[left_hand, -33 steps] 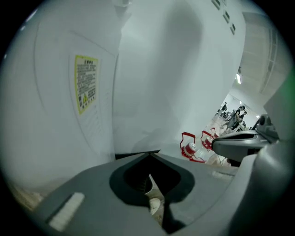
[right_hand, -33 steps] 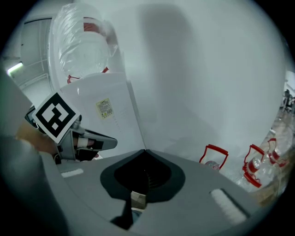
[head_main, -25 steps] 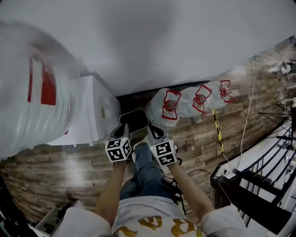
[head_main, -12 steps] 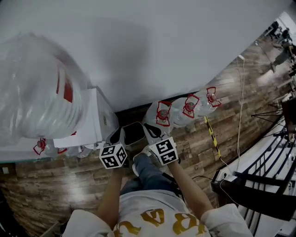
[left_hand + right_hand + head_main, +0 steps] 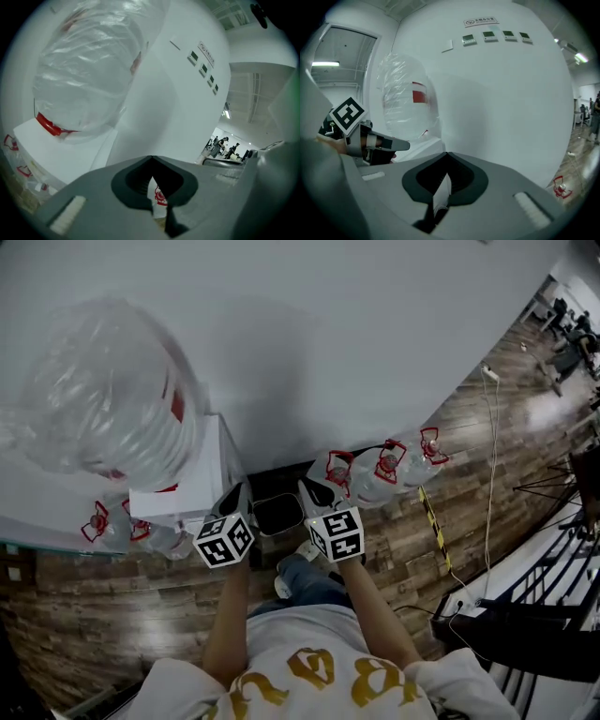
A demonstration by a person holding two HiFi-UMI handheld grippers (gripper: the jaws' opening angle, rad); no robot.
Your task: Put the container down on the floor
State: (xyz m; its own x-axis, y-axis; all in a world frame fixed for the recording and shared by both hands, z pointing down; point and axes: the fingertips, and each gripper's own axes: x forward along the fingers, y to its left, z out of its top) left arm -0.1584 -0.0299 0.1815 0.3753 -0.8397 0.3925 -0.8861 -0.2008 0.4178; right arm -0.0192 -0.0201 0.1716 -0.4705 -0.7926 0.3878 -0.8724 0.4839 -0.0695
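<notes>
The left gripper (image 5: 151, 158) has its fingers (image 5: 101, 199) closed, tips meeting, and nothing is pinched between them. Only a sliver of a far bottle shows through the hollow behind the tips. The right gripper (image 5: 446, 153) is the same: fingers (image 5: 511, 201) brought together at the tips and empty, with white wall showing through the gap. Both grippers point up at the wall rather than at the floor, and the right gripper view shows the left gripper beside it carrying nothing.

In the head view the container (image 5: 278, 512) shows between the two sets of fingers and below them, free of both. It is a small dark tub, rectangular with rounded corners. It has a paler rim and an open top, and its inside is dark. It appears to rest on the wood-plank floor (image 5: 112, 601) right at the foot of the white wall (image 5: 328, 352), though contact with the boards cannot be confirmed from above.

Just left of the container stands a white cabinet (image 5: 192, 486) with a big clear water jug (image 5: 103, 390) on top, which has a red label. To the right, a row of clear bottles (image 5: 361, 479) with red handles lies along the wall. A few more sit to the left of the cabinet. The person's leg (image 5: 305, 579) is just behind the container.
</notes>
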